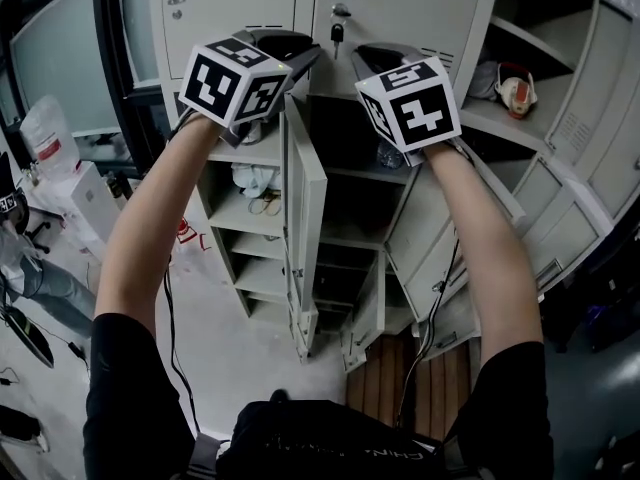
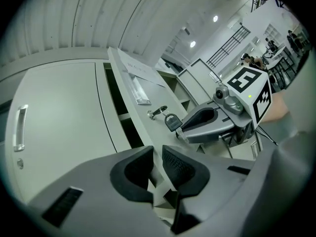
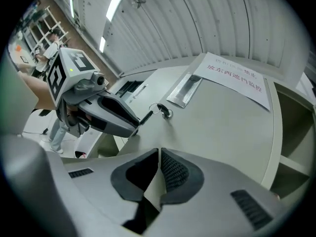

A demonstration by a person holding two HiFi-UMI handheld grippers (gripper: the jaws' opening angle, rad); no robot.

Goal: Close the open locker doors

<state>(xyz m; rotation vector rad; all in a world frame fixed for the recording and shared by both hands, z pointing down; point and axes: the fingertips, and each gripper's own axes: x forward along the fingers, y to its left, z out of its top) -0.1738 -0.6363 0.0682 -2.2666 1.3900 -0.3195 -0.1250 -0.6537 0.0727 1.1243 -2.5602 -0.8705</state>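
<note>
Head view: locker doors (image 1: 303, 203) hang open at the bank's middle & lower right; top row's shut. Left gripper (image 1: 297, 52) jaws a slit apart, empty; right gripper (image 1: 372, 60) clenched, empty. I reckon most closing's left to do.

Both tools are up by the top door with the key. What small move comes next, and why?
Probably lower the left gripper to the open door just below it and push that shut. The keyed top door already looks closed, while the shelves beside the open door stand exposed.
</note>
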